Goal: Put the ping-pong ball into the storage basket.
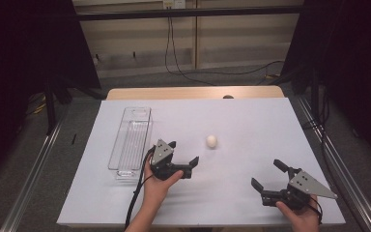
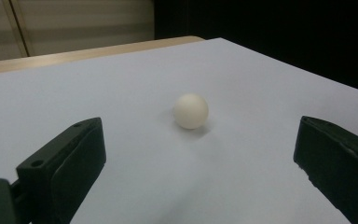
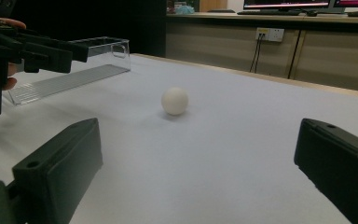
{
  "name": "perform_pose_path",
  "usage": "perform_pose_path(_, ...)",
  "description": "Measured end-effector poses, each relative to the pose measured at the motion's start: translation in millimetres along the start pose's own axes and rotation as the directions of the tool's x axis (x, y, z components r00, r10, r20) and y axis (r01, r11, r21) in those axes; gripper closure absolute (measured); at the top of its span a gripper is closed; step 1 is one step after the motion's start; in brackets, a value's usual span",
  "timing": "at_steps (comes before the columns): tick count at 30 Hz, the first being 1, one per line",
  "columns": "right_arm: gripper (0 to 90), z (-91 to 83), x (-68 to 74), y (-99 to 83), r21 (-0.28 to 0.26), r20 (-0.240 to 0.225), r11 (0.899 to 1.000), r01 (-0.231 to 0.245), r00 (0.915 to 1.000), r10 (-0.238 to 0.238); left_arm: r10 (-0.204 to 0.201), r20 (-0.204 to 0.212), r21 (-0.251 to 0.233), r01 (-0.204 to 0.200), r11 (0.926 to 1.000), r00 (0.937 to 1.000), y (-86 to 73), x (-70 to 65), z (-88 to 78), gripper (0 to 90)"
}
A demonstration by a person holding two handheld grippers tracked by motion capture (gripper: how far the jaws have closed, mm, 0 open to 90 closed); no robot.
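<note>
**White egg waits between two open grippers**

A small white oval egg lies alone on the white-covered table, just ahead of the left gripper, whose jaws stand wide and empty. The right gripper, also spread wide, sits well apart. A clear plastic rectangular container stands to the left. The egg looks light, smooth, apt to roll and likely fragile; a gentle grip across its widest middle seems safest.

Bare surface all around the egg, open lane from each gripper, clear container standing well to its left, nothing between.
</note>
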State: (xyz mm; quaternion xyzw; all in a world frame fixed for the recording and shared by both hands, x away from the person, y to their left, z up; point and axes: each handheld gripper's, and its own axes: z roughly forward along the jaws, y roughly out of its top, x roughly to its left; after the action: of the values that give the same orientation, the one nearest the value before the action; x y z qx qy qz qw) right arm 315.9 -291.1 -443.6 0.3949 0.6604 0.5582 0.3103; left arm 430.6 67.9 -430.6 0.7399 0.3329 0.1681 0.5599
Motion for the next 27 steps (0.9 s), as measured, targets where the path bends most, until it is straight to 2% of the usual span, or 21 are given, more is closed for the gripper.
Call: perform_pose_path(27,0.5,1.0,0.5,-0.2,-0.003,0.001,1.000,-0.004,1.0000,0.004,-0.005,-0.007,0.025,0.006,0.9997,1.0000,5.6,0.2,18.7,2.4)
